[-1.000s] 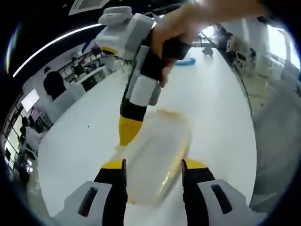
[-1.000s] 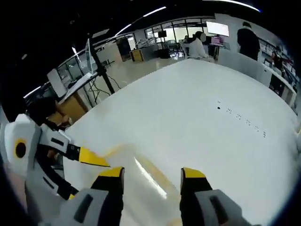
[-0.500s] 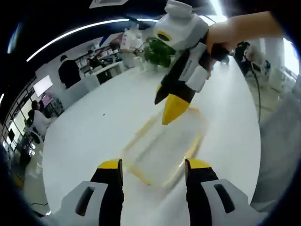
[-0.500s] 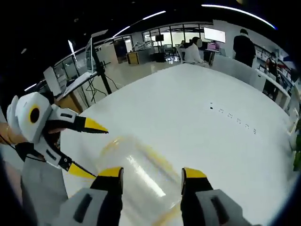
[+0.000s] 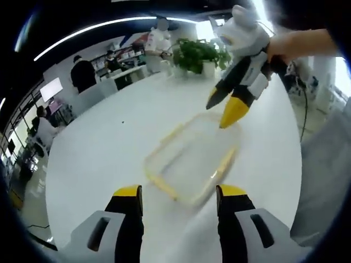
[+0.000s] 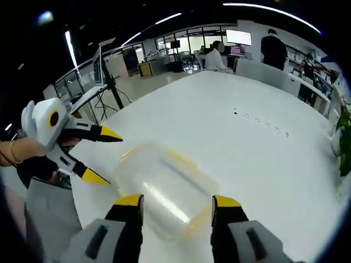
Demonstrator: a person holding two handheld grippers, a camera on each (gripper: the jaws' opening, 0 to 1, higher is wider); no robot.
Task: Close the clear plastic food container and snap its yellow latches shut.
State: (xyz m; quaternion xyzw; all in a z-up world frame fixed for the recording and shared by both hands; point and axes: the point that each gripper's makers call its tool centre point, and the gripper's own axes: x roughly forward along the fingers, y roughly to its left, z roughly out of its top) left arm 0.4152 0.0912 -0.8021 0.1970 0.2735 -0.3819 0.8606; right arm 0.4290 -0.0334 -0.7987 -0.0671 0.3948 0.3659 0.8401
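Note:
The clear plastic container [image 5: 189,159] with yellow edges lies flat on the white table [image 5: 104,148], just ahead of my left gripper [image 5: 178,200], which is open and holds nothing. My right gripper [image 5: 222,108], held by a hand [image 5: 299,44], hovers open above the container's far corner without touching it. In the right gripper view the container [image 6: 162,183] sits in front of my open right gripper [image 6: 176,204], and the left gripper [image 6: 111,157] hangs open beside its left end. Motion blur hides how the latches stand.
A potted plant [image 5: 194,55] stands at the table's far end. Several people [image 5: 82,74] and desks fill the room behind. A tripod stand [image 6: 109,82] rises past the table edge. Small dark marks [image 6: 263,123] dot the table [image 6: 247,164].
Both grippers have drawn back from the container. The right gripper rose from over its lid toward the far corner, and more of the container now lies free.

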